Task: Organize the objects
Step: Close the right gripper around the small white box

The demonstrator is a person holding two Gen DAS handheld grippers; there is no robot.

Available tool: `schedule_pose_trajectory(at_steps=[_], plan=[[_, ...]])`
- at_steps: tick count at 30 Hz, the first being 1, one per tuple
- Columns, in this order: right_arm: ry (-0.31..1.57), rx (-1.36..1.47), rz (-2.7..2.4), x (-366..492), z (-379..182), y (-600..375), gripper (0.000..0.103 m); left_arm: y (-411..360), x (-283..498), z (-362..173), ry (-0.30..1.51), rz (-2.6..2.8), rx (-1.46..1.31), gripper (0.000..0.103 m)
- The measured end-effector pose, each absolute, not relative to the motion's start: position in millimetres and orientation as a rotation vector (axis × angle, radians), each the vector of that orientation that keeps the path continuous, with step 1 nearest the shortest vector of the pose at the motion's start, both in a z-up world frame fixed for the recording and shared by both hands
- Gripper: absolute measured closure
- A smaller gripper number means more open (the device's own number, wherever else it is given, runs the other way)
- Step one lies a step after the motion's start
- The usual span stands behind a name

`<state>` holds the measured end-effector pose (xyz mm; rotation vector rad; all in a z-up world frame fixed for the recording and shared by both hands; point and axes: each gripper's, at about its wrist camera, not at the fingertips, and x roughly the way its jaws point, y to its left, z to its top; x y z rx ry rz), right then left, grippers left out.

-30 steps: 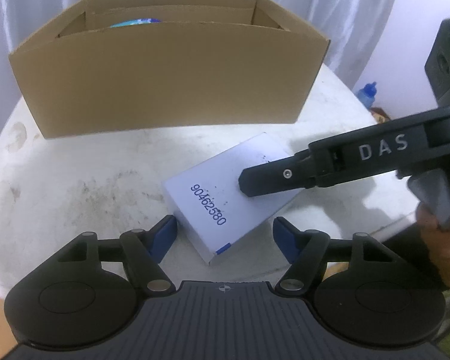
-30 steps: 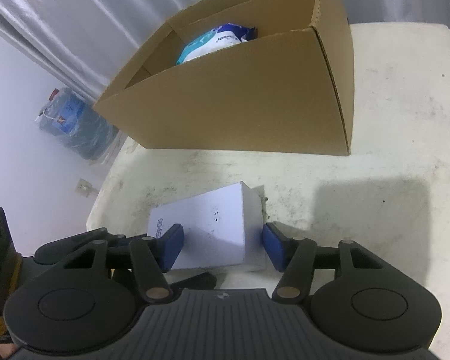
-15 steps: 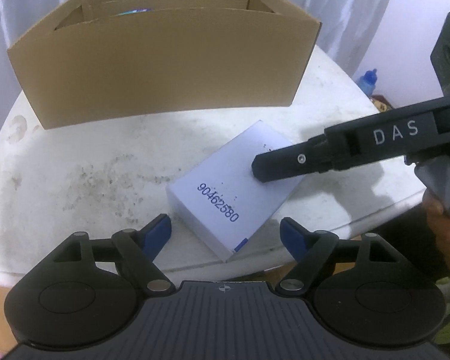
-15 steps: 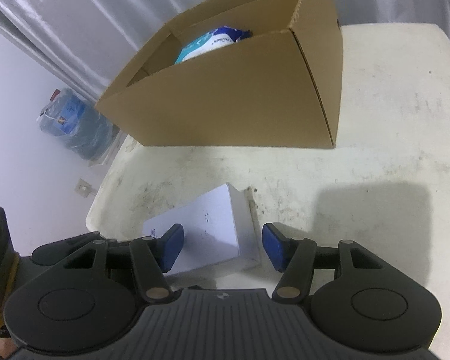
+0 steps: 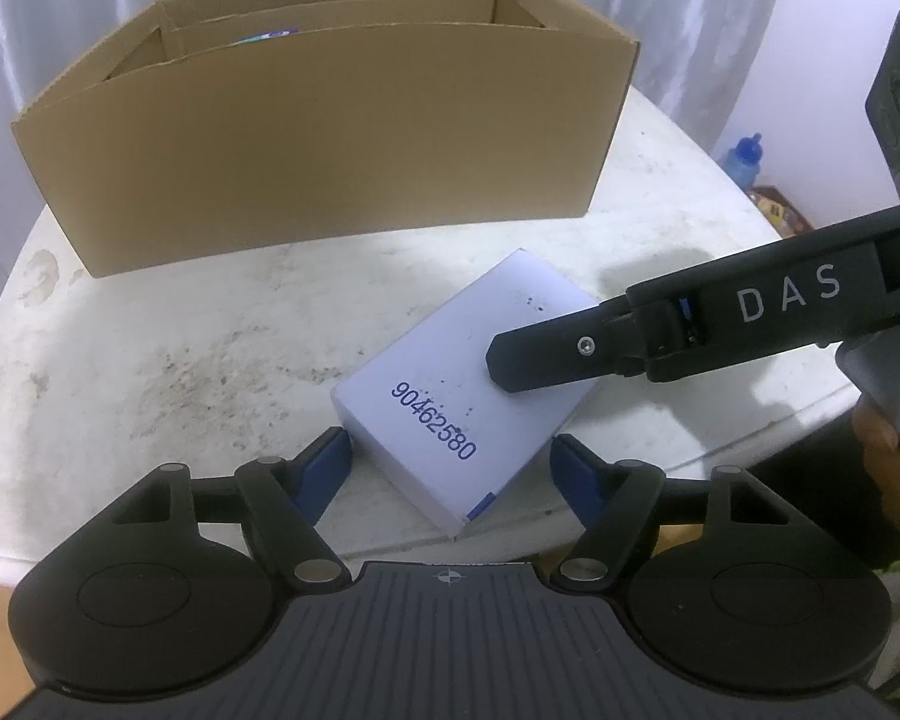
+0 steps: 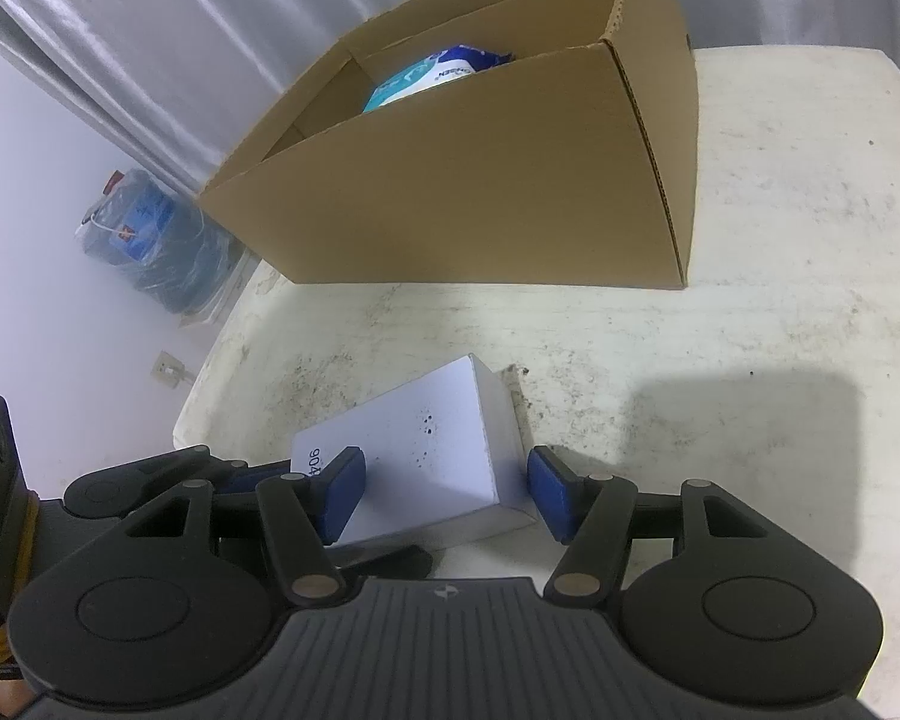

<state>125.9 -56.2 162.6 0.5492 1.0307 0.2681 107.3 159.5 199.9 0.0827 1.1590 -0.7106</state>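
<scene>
A flat white box (image 5: 462, 384) printed with 90462580 lies on the white table near its front edge; it also shows in the right wrist view (image 6: 426, 450). My left gripper (image 5: 453, 474) is open, its blue pads level with the box's near corner on either side. My right gripper (image 6: 447, 489) is open and straddles the box's other end; in the left wrist view its black finger (image 5: 570, 354) reaches over the box from the right. An open cardboard box (image 5: 330, 144) stands behind, holding a blue and white packet (image 6: 432, 75).
The stained white table (image 6: 780, 312) has its edge close to the white box (image 5: 750, 444). A large wrapped water bottle (image 6: 150, 240) stands on the floor beyond the table. Grey curtains hang behind the cardboard box.
The left gripper drew back and then came in again, its pads now beside the box's near corner. The right gripper stays astride the box, which has turned slightly on the table.
</scene>
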Motion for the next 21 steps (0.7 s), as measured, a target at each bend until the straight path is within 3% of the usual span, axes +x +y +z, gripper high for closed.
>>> schedule_pose_trajectory(at_steps=[21], plan=[[1.013,0.517,0.308,138.8,166.6,-37.5,0.039,181.2,114.3,201.8,1.162,-0.643,0.028,0.032]])
